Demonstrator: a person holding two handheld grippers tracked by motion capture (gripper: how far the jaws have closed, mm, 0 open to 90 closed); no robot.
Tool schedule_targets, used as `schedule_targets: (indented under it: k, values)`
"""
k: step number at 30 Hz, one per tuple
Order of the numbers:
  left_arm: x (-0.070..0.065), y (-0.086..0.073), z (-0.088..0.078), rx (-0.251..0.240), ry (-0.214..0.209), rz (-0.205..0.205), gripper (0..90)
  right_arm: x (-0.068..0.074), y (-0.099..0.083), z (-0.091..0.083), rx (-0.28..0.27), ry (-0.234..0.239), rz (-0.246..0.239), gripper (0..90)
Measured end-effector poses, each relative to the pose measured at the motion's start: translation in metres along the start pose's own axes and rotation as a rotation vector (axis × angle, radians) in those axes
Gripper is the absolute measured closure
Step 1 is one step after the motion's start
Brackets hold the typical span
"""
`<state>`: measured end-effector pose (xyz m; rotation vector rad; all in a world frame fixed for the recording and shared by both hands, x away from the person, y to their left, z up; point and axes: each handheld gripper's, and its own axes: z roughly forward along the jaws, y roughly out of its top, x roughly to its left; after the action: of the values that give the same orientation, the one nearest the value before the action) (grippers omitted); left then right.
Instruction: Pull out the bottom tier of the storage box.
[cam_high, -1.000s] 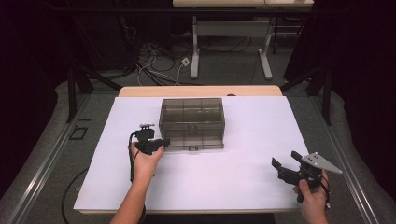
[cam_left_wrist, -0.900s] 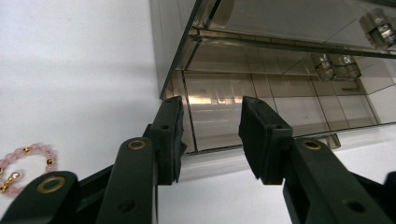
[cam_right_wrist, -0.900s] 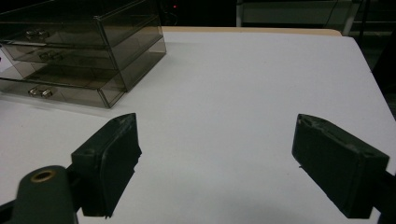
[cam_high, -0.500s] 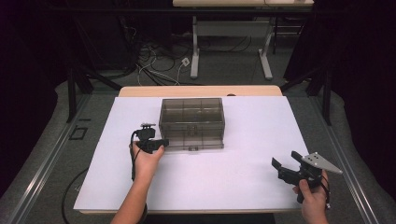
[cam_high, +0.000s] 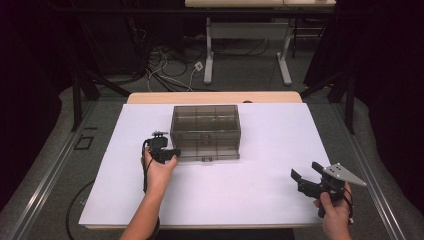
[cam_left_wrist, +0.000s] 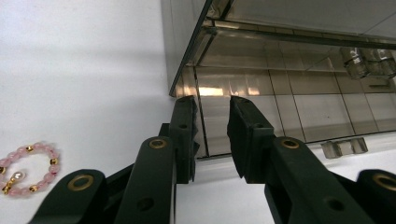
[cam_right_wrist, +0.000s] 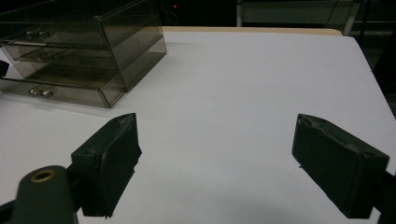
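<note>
Left claw (cam_left_wrist: 212, 135) narrowing at one drawer box (cam_high: 205, 131), one bracelet (cam_left_wrist: 27, 167)

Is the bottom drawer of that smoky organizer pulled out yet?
Shut. The bottom drawer sits flush with the drawers above in the organizer.

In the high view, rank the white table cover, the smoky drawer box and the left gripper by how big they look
1. white table cover
2. drawer box
3. left gripper, clearly the smallest
</note>
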<state>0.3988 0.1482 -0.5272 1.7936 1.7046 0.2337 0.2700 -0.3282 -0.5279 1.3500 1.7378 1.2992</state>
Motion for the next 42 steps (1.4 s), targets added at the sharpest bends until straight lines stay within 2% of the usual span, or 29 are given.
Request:
schedule_targets:
  k: [7,16,31,42]
  values:
    - [-0.001,0.001,0.003,0.024,0.014,0.007,76.2,-0.001,0.000,0.000,-0.005,-0.001,-0.005,14.3]
    - [-0.001,0.001,0.006,0.016,0.038,0.004,81.0,-0.001,0.000,0.000,0.006,0.001,-0.006,14.3]
    - [0.000,0.001,0.013,0.026,0.052,-0.008,81.8,-0.001,0.000,0.000,0.013,0.000,-0.008,14.3]
    - [-0.003,0.001,0.013,0.032,0.074,0.001,84.1,-0.001,0.000,0.000,0.008,0.001,-0.006,14.3]
